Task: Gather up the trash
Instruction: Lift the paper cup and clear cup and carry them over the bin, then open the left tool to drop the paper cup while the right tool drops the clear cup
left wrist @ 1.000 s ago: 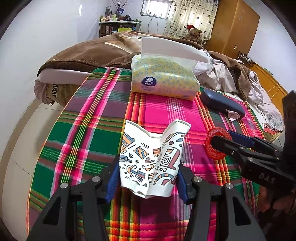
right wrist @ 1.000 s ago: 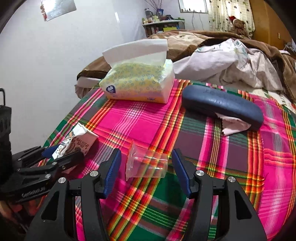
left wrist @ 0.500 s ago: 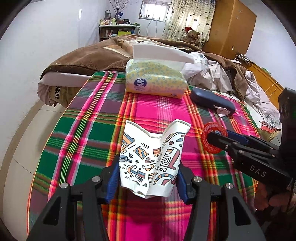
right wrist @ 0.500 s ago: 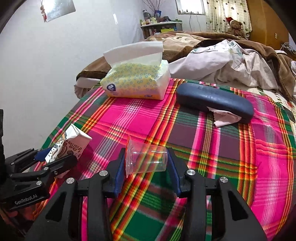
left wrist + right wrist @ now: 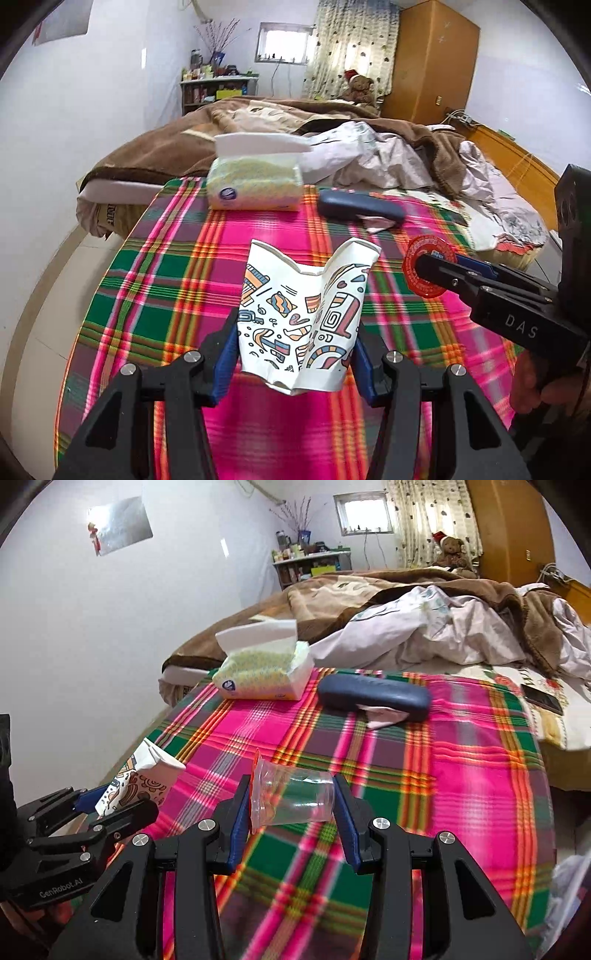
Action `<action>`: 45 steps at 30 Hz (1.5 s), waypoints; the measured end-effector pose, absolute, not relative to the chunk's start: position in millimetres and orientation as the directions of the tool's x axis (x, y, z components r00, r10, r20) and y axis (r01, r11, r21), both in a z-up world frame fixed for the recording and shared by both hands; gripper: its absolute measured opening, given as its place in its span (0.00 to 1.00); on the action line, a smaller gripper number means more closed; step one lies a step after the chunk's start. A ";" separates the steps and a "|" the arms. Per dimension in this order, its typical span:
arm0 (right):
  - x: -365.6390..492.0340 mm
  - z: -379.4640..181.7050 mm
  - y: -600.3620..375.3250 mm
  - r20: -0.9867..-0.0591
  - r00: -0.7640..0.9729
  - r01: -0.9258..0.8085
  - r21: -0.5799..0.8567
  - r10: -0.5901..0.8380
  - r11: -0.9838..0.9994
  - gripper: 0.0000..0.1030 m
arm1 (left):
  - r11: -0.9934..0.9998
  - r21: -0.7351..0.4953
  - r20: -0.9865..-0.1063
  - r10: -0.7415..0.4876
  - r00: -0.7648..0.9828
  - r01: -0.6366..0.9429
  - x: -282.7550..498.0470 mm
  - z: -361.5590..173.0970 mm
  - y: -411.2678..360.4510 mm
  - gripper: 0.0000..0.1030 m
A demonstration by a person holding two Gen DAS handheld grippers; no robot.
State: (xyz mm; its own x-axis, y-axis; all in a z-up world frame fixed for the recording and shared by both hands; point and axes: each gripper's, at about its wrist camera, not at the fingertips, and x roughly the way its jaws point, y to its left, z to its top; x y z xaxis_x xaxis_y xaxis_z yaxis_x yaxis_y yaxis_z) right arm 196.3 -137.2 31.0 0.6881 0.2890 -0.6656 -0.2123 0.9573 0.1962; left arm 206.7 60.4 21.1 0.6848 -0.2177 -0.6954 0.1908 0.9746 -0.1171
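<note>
My left gripper [image 5: 295, 354] is shut on a crushed white paper cup [image 5: 303, 317] with coloured doodles, held above the plaid cloth. The cup also shows at the left of the right wrist view [image 5: 142, 779], in the left gripper [image 5: 92, 805]. My right gripper [image 5: 291, 805] is shut on a crushed clear plastic cup [image 5: 291, 797] with a red rim, lifted off the cloth. In the left wrist view the right gripper [image 5: 436, 266] shows at the right with the cup's red rim [image 5: 424, 269] at its tip.
A plaid cloth [image 5: 461, 768] covers the table. At its far side lie a yellow tissue pack [image 5: 264, 675] and a dark blue glasses case [image 5: 373, 698] with a pink cloth. Behind is an unmade bed [image 5: 424, 620]. A phone [image 5: 543, 699] lies at the right.
My right gripper closed on the clear cup and lifted it. Both grippers have drawn back and up from the table with their cups.
</note>
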 end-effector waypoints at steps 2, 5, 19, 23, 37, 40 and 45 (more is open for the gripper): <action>186.6 36.0 -147.3 -0.654 0.701 -0.204 0.195 0.282 0.959 0.42 | 0.971 -0.112 -0.685 -0.229 0.692 0.210 196.9 27.4 50.8 0.53; 172.8 43.9 -163.2 -0.637 0.720 -0.189 0.200 0.274 0.961 0.42 | 0.965 -0.109 -0.667 -0.248 0.703 0.237 185.0 37.7 35.5 0.53; 116.8 66.0 -248.3 -0.577 0.803 -0.059 0.176 0.151 0.983 0.42 | 0.919 -0.090 -0.616 -0.354 0.703 0.384 140.6 64.8 -55.1 0.53; 102.3 68.3 -273.9 -0.573 0.814 -0.002 0.165 0.097 0.986 0.42 | 0.891 -0.087 -0.610 -0.401 0.684 0.445 131.2 66.8 -89.6 0.54; 57.4 56.6 -370.7 -0.590 0.802 0.216 0.137 -0.096 0.967 0.42 | 0.773 -0.114 -0.631 -0.541 0.556 0.624 106.8 54.3 -208.0 0.54; 53.0 50.1 -385.6 -0.607 0.785 0.252 0.129 -0.124 0.959 0.42 | 0.756 -0.120 -0.645 -0.553 0.528 0.644 105.4 48.4 -229.8 0.54; 49.4 37.4 -405.3 -0.638 0.753 0.292 0.103 -0.162 0.951 0.42 | 0.726 -0.135 -0.661 -0.573 0.485 0.674 99.9 39.2 -257.7 0.54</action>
State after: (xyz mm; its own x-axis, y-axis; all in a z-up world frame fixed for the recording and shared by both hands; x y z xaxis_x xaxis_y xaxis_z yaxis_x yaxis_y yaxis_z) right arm 49.4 -405.3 37.4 0.7529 -0.1620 -0.6379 0.2919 0.9509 0.1030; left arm 99.9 -257.7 39.2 0.4847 -0.5728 -0.6610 0.6737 0.7264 -0.1355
